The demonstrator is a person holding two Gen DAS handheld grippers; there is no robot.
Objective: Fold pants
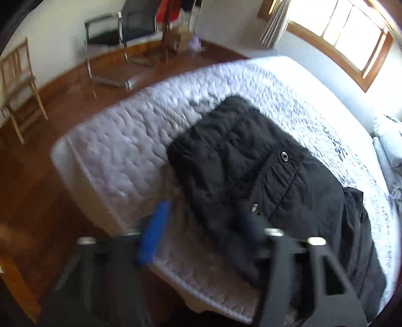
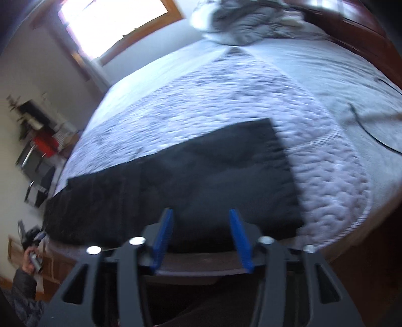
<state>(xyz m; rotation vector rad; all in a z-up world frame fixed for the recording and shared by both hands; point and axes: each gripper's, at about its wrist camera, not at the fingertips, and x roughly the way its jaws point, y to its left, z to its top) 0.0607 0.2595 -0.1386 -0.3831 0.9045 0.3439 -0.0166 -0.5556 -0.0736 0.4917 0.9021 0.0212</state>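
Black pants [image 1: 263,171] lie spread flat along the near edge of the bed [image 1: 120,140], waist with its snap button toward the foot corner, legs running toward the pillows [image 2: 246,22]. From the right wrist view we see them as one long dark strip, already narrowed to a single leg's width, it seems.

We judge the main risk to be a sloppy fold. The fabric sits close to the mattress edge, so a pull toward us could drag it off the side. Both views are blurred, which hints at fast motion, and a rushed grab could pinch only the top layer and peel the halves apart.

Our left gripper [image 1: 201,226] hangs over the waist end, fingers spread wide and holding nothing; one blue finger [image 1: 153,234] is over the quilt beside the pants, the other over the dark cloth. Our right gripper [image 2: 201,236] is likewise released, fingers apart, poised just short of the near hem with the leg section straight ahead between them.

Beyond the bed, wooden chairs [image 1: 20,88] stand on the floor beneath the window [image 1: 351,37].
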